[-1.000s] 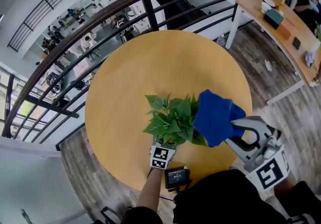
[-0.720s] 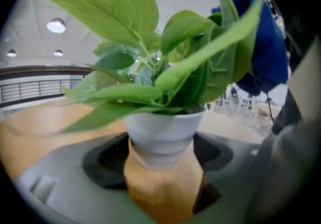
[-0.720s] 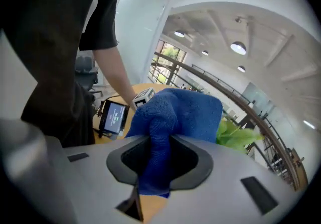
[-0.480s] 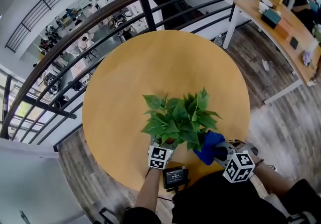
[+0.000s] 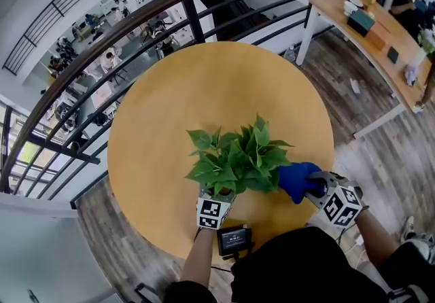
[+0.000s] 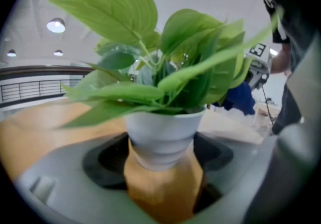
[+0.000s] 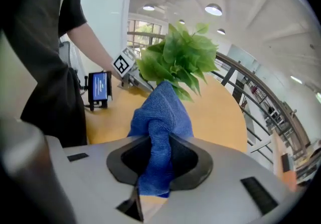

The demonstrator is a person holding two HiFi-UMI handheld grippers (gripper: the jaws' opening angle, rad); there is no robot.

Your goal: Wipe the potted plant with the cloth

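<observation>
The right gripper (image 7: 159, 163) is clenched on a blue cloth (image 7: 161, 110). A twisted fold of the cloth runs down between the two jaws, and the rest bunches up ahead of them in a soft peak. In the right gripper view that peak rises to the lowest leaves of the plant (image 5: 236, 157). Whether the cloth actually touches the leaves is hard to say, since the cloth covers the spot where they would meet. From the head view the cloth sits at the plant's right side, just beside the outer leaves and low over the table.

The left gripper (image 6: 161, 165) grasps the plant's pot (image 6: 163, 135). The white ribbed pot stands upright between the jaws, with a dark jaw pad close on each side. Broad green leaves spread above it and fill most of the left gripper view. The right gripper's marker cube and the cloth show behind them at the right.

The plant stands on a round wooden table (image 5: 204, 84), toward the edge nearest the person. The two grippers come in from that edge, one on each side. A small screen (image 5: 232, 238) on a stand sits at the table's rim between the person's arms. Beyond the table a dark railing (image 5: 156, 8) curves around, and a long desk (image 5: 377, 33) with things on it stands at the upper right.
</observation>
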